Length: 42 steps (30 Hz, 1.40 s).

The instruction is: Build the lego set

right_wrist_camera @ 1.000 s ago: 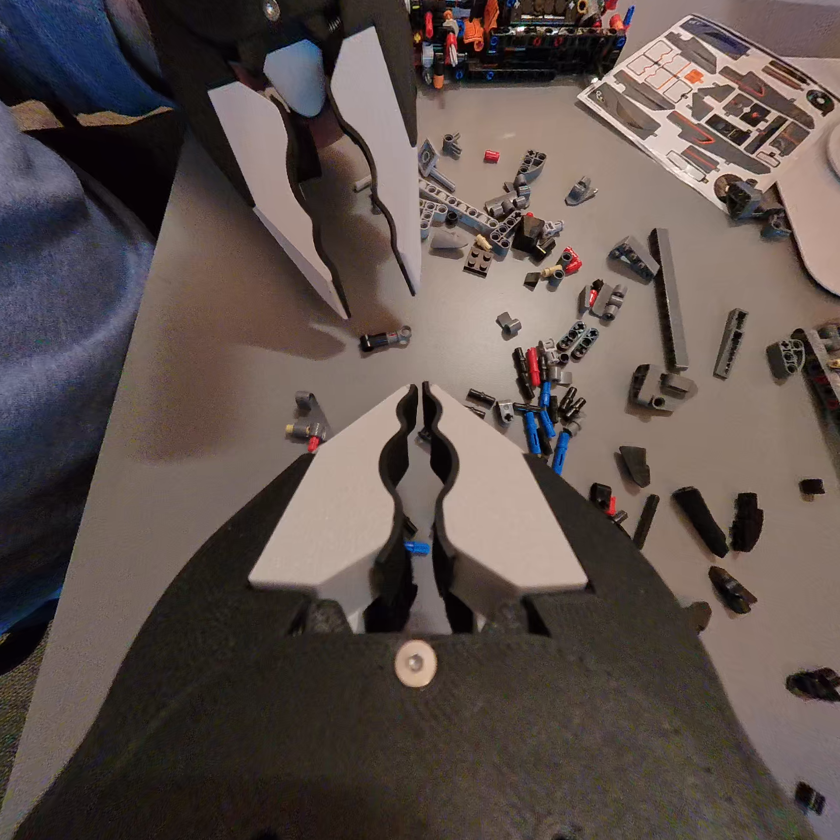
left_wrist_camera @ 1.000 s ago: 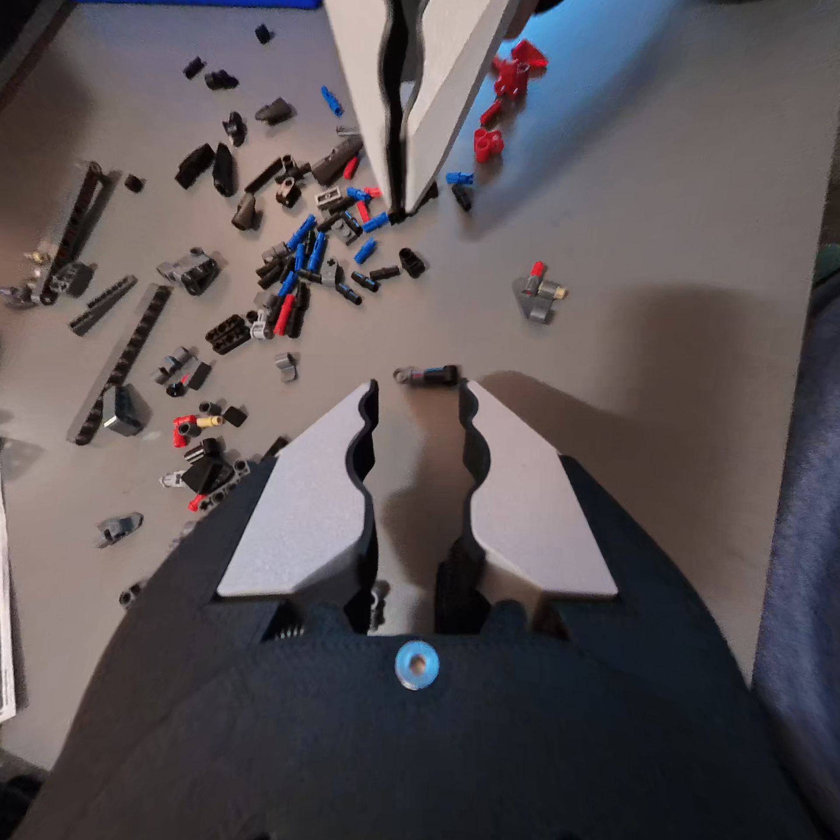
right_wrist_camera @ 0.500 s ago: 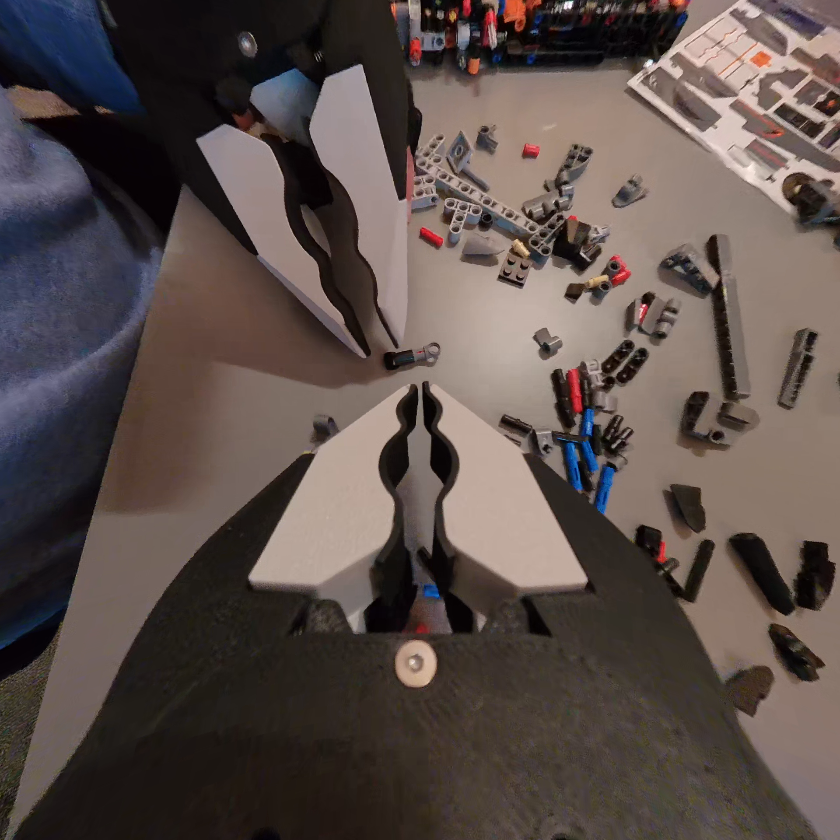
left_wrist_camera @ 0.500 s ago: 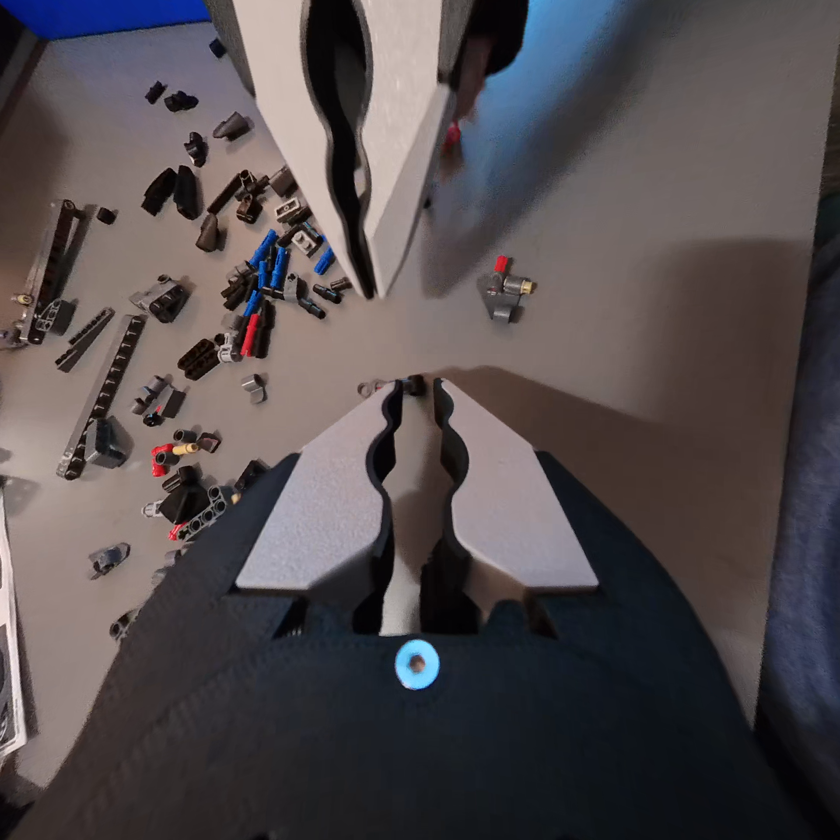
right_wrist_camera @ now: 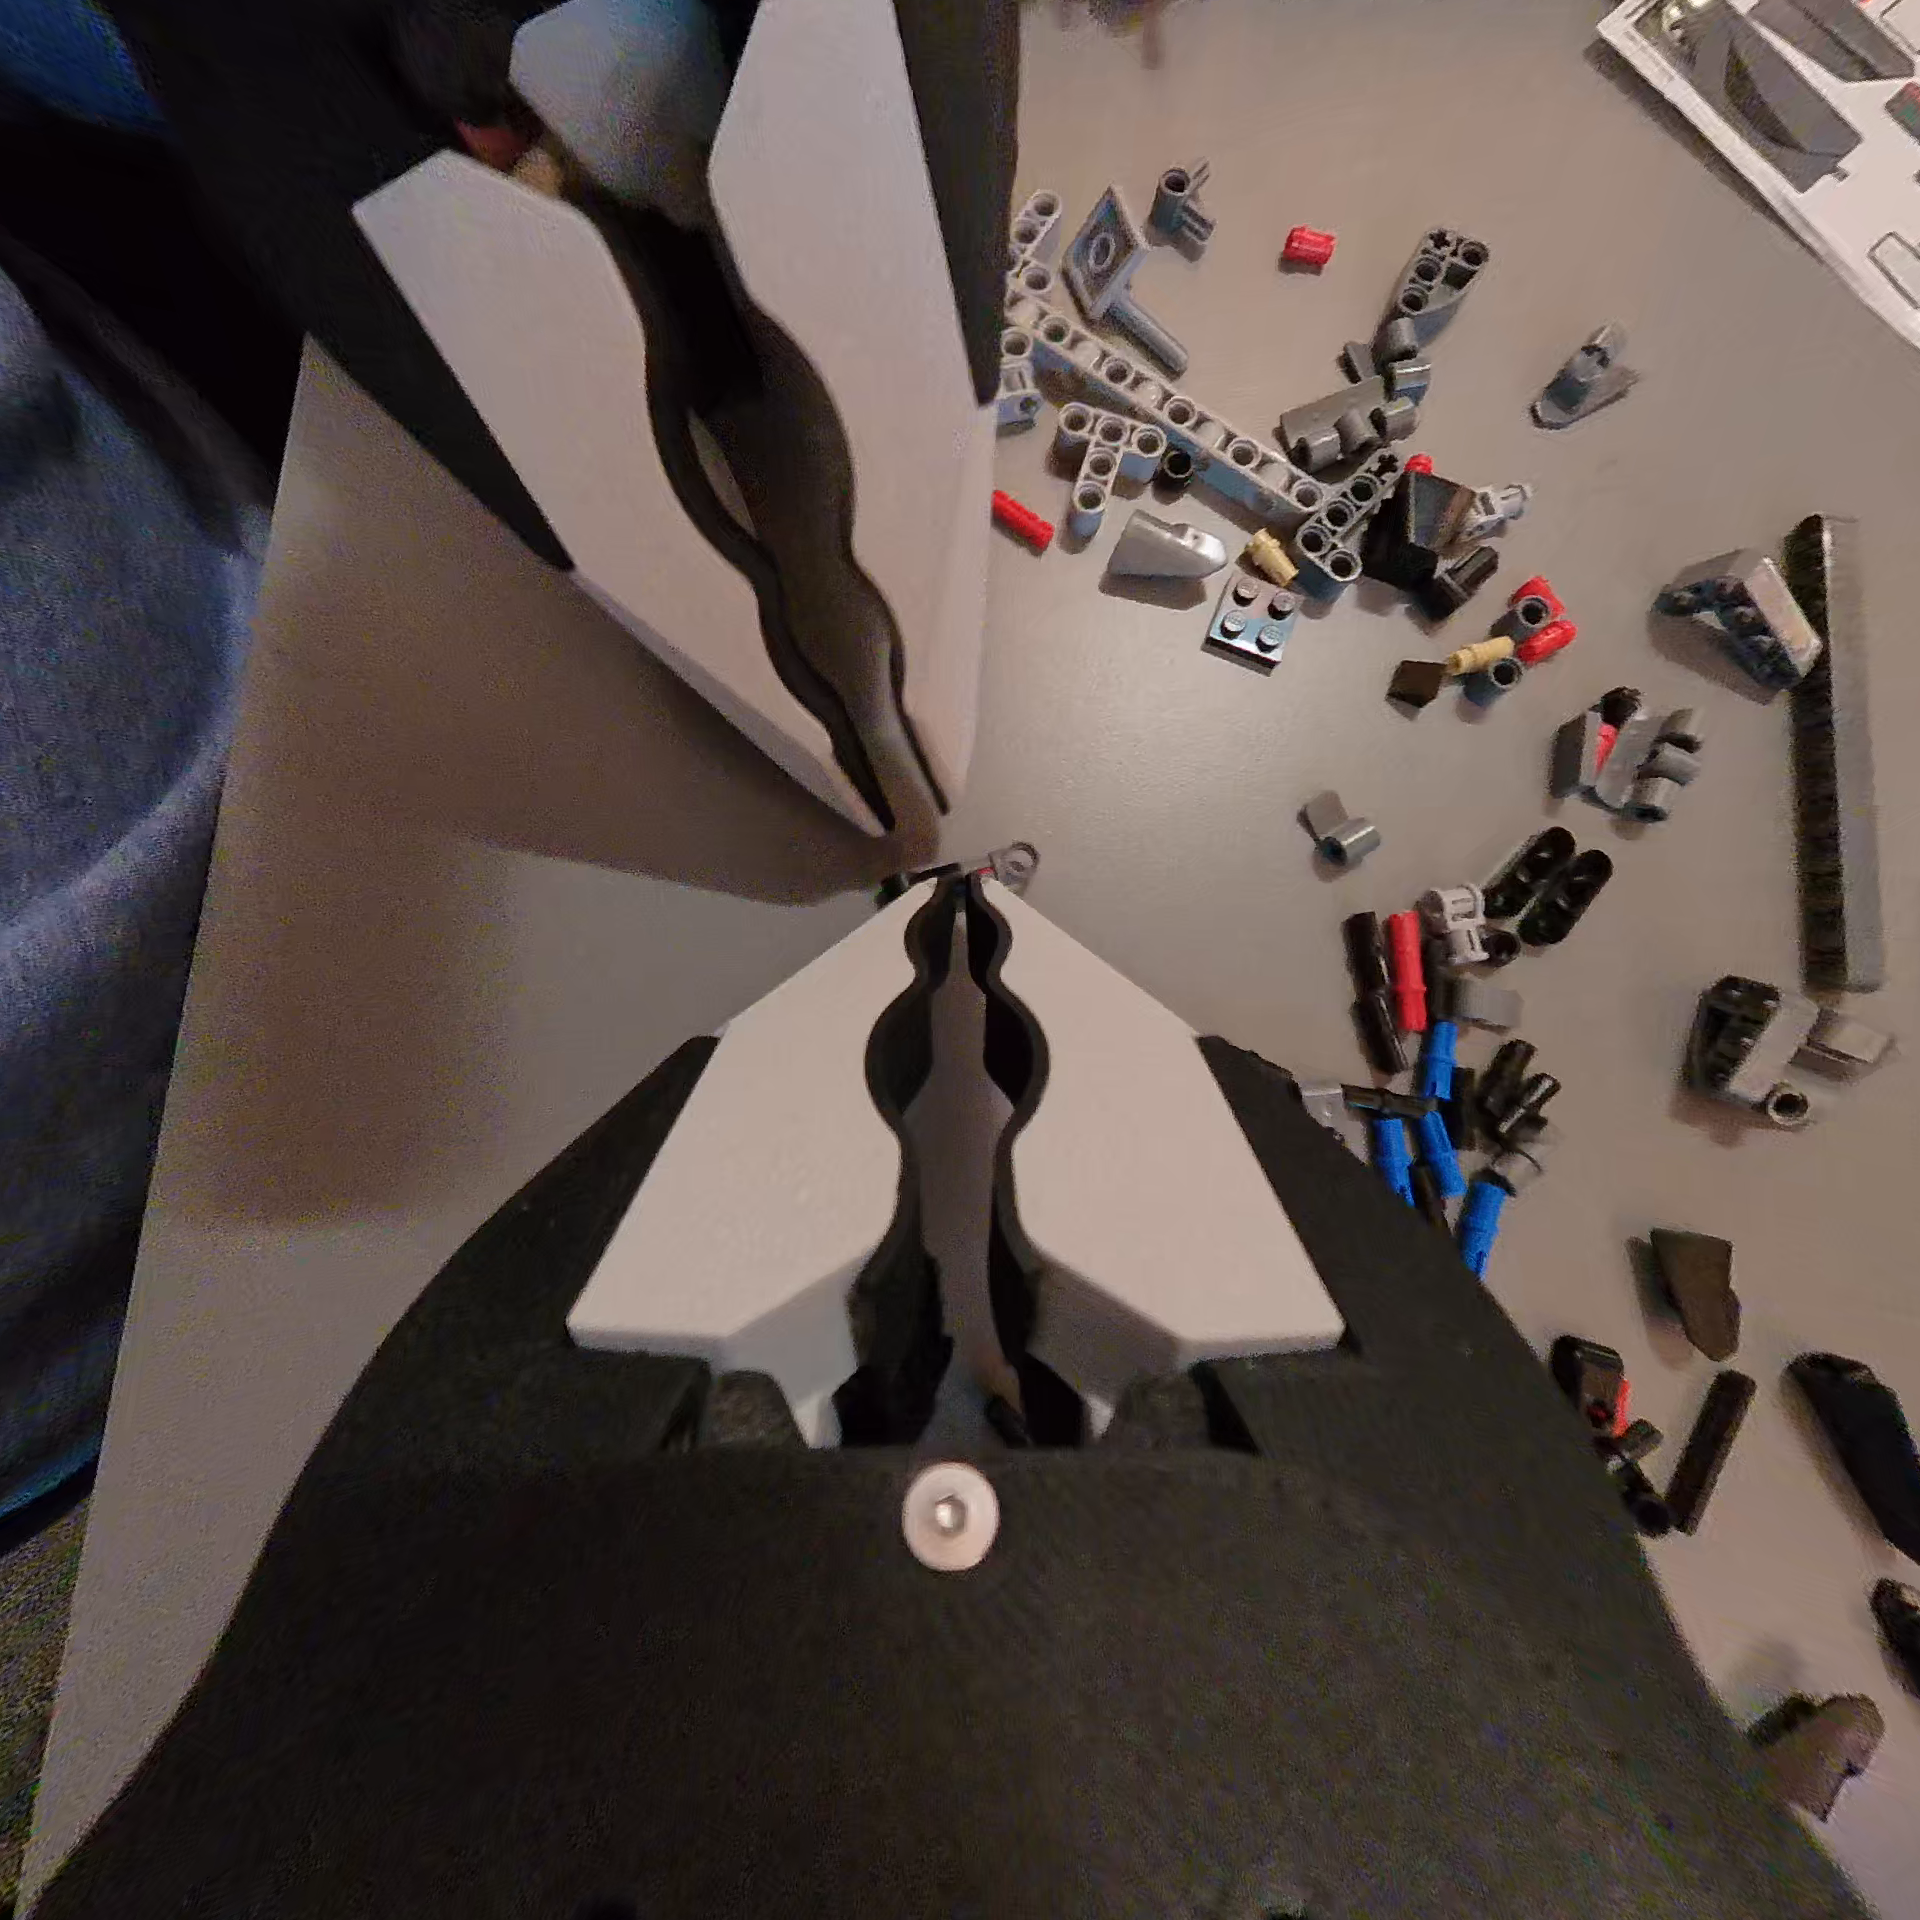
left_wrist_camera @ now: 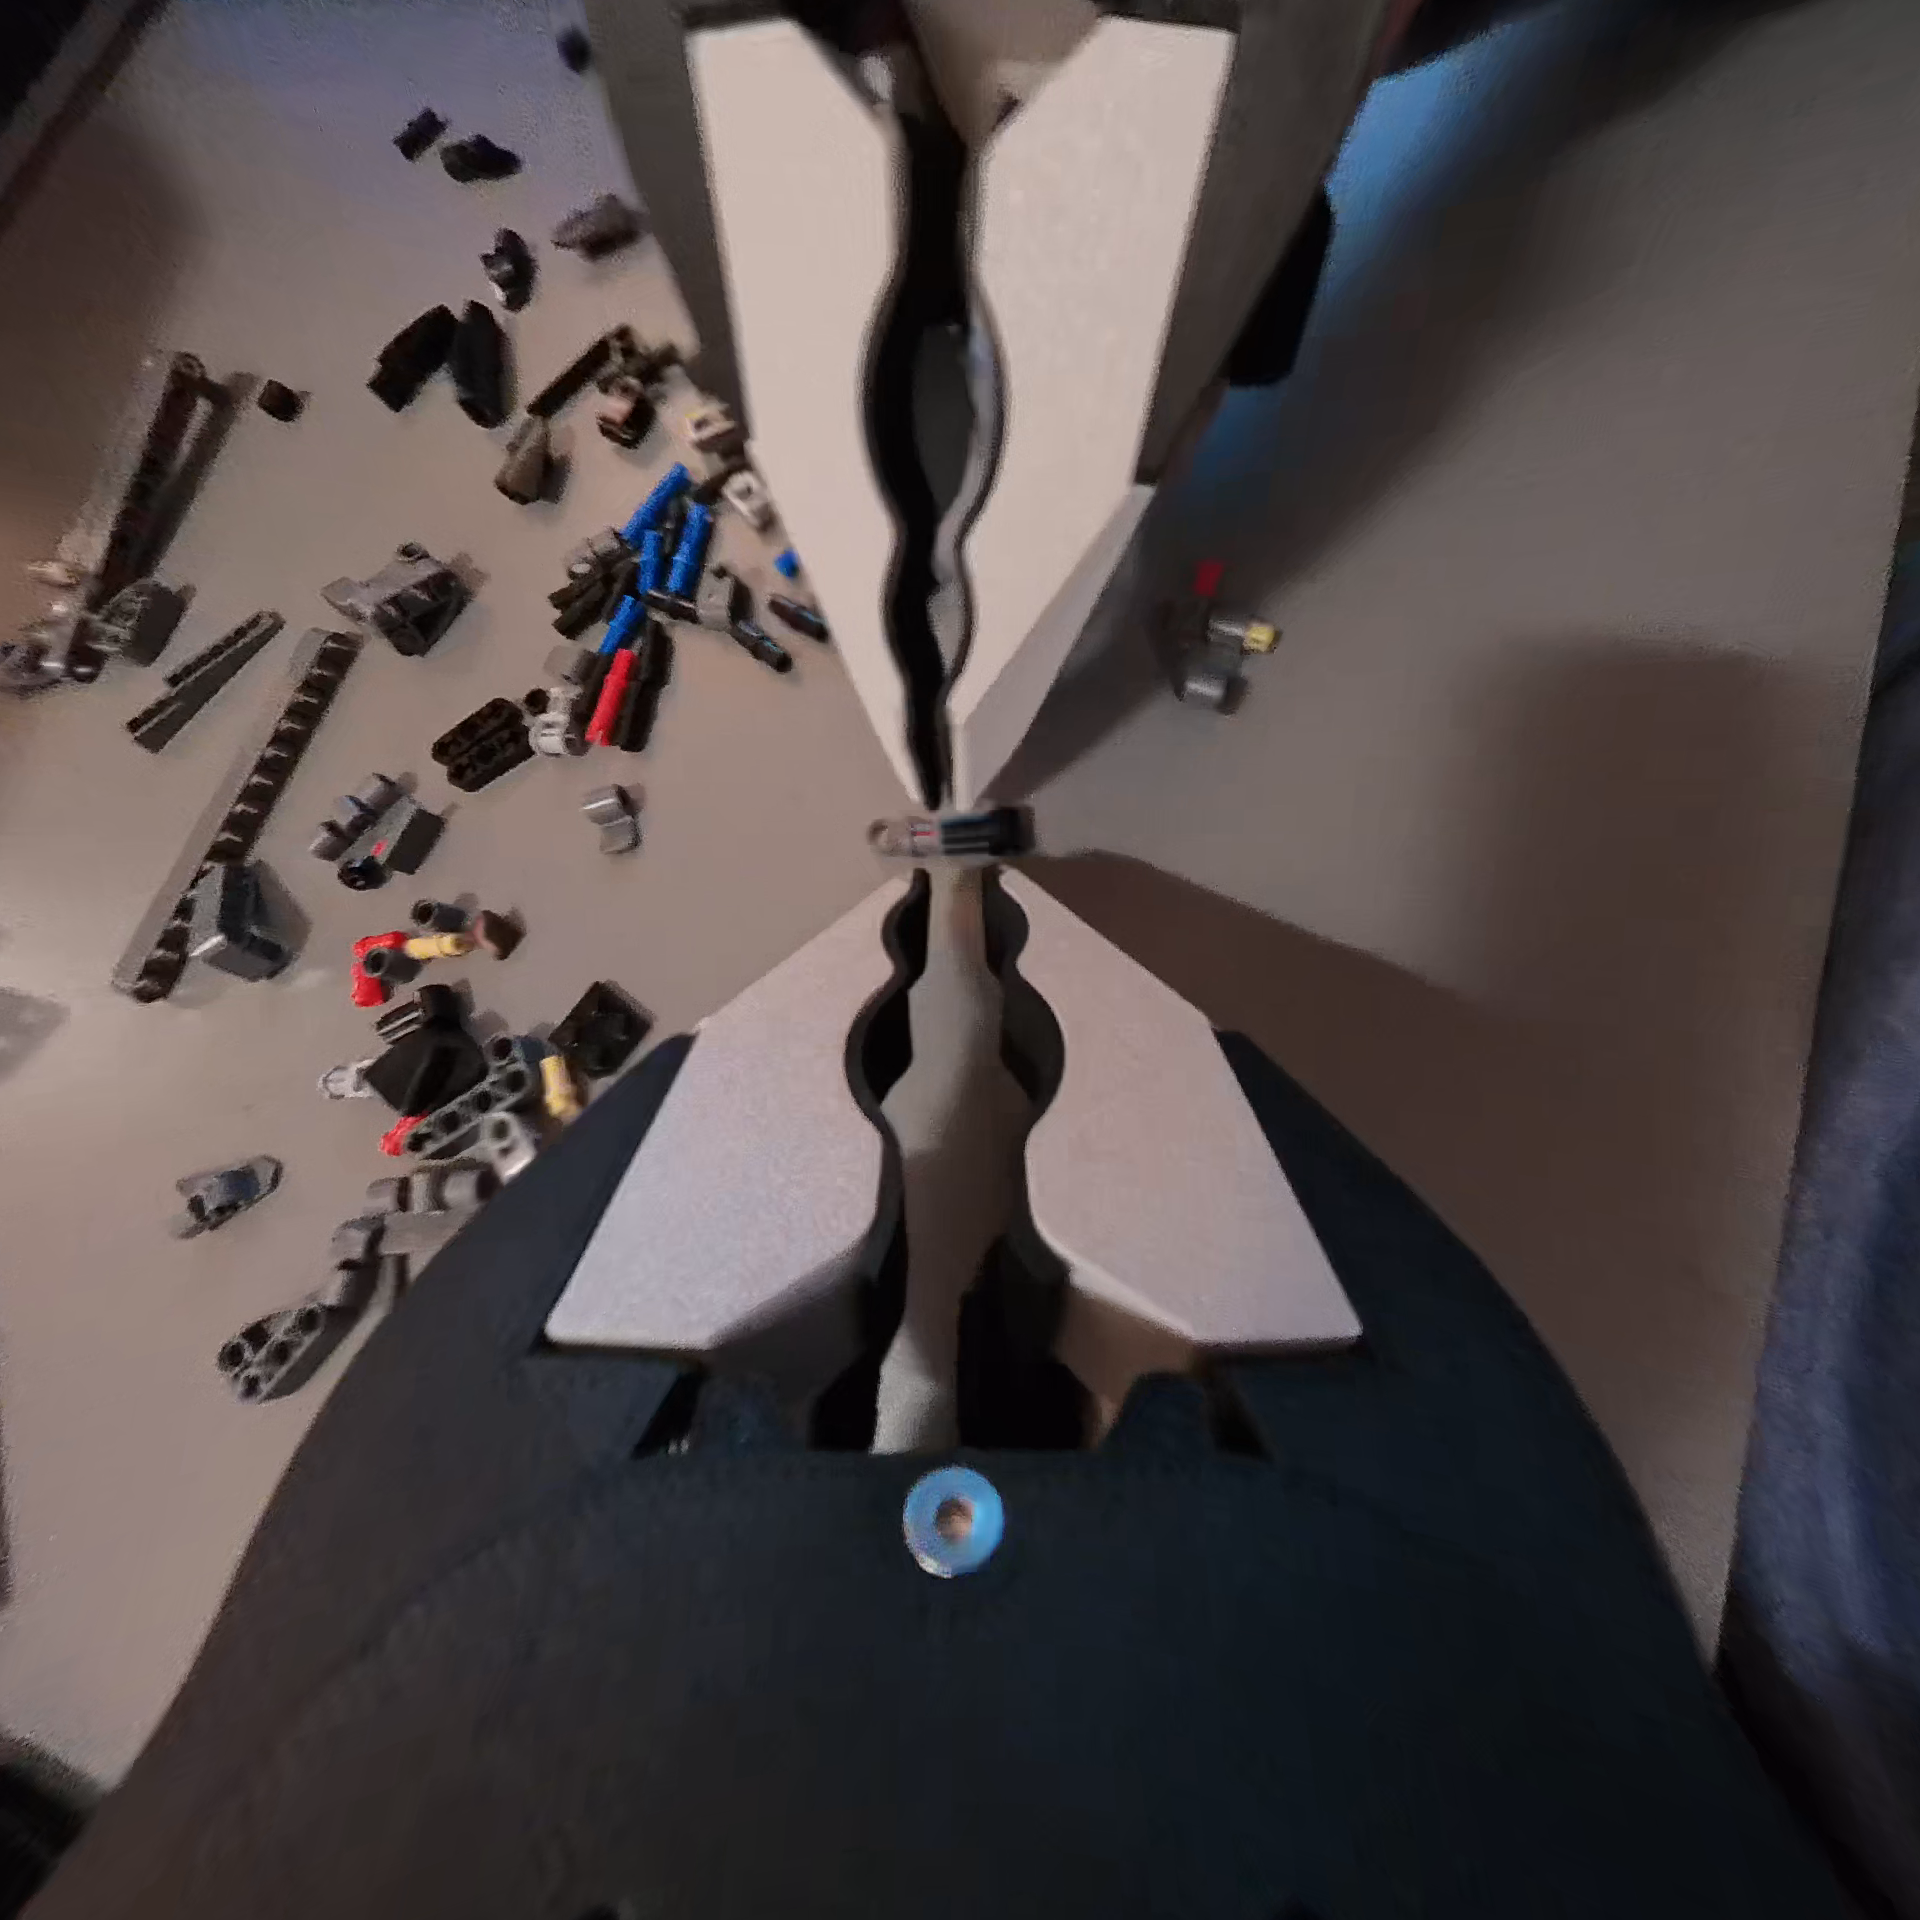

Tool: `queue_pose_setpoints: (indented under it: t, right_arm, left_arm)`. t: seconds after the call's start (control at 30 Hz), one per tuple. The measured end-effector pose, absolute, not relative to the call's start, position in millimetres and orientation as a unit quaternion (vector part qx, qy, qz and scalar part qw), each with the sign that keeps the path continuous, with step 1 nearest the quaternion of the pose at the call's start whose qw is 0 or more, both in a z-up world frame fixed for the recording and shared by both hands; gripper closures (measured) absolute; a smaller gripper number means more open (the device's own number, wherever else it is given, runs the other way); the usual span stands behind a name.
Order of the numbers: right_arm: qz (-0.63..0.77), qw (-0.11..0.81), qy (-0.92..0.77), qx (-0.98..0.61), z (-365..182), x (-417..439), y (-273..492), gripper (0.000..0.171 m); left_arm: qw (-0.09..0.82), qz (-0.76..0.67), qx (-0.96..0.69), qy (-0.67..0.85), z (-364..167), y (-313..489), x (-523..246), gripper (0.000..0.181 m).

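A small black pin with a grey ring end (left_wrist_camera: 951, 834) lies on the grey table (left_wrist_camera: 1455, 416), and also shows in the right wrist view (right_wrist_camera: 1013, 862). My left gripper (left_wrist_camera: 954, 883) has a narrow gap between its fingers, and its tips stop just short of the pin. It enters the right wrist view (right_wrist_camera: 912, 816) from above. My right gripper (right_wrist_camera: 958, 896) is shut, and its tips touch the middle of the pin. It comes down from the top of the left wrist view (left_wrist_camera: 938, 795). Both grippers meet tip to tip at the pin.
Loose black, grey, blue and red parts (left_wrist_camera: 623, 623) are scattered left of the grippers in the left wrist view, and right of them (right_wrist_camera: 1434, 1039) in the right wrist view. Also there: a long black beam (right_wrist_camera: 1834, 769), a sticker sheet (right_wrist_camera: 1766, 104), a small grey assembly (left_wrist_camera: 1210, 644) and a person's blue clothing (right_wrist_camera: 83, 727) at the table edge. Left and right tips are no more than a few centimetres apart.
My right gripper left the parts pile and came over to the pin, staying shut. My left gripper moved up to the pin and its fingers narrowed from wide open to a small gap.
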State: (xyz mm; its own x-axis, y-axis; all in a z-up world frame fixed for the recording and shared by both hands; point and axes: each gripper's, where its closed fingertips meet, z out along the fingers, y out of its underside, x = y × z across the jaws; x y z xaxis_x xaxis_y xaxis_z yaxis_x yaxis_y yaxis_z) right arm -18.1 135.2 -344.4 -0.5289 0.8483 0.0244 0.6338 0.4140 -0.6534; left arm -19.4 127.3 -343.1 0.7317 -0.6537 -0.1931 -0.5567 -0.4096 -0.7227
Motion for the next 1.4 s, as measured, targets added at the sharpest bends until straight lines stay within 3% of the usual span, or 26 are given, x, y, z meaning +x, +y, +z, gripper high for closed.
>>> queue_pose_setpoints:
  t: [0.03,0.17,0.33,0.53,0.7,0.97,1.4]
  right_arm:
    - [0.299,0.178,-0.819,-0.456,-342,-17,137,0.17]
    - [0.312,0.166,-0.801,-0.483,-337,-11,143,0.162]
    - [0.307,0.159,-0.801,-0.489,-345,-6,137,0.158]
    - [0.314,0.166,-0.799,-0.484,-345,-3,139,0.158]
    - [0.317,0.176,-0.795,-0.486,-336,0,144,0.154]
    - [0.279,0.212,-0.795,-0.495,-333,2,160,0.152]
    - [0.285,0.259,-0.756,-0.529,-322,20,158,0.159]
  left_arm:
    - [0.411,-0.057,-0.836,0.36,-339,130,-22,0.172]
    - [0.399,-0.049,-0.824,0.4,-329,143,-25,0.164]
    - [0.322,-0.024,-0.795,0.513,-350,146,-26,0.162]
    - [0.307,-0.036,-0.772,0.555,-355,144,-18,0.18]
    - [0.317,-0.025,-0.783,0.535,-354,145,-18,0.179]
    - [0.303,-0.135,-0.853,0.403,-345,126,-3,0.145]
    - [0.319,-0.064,-0.891,0.315,-355,137,-3,0.167]
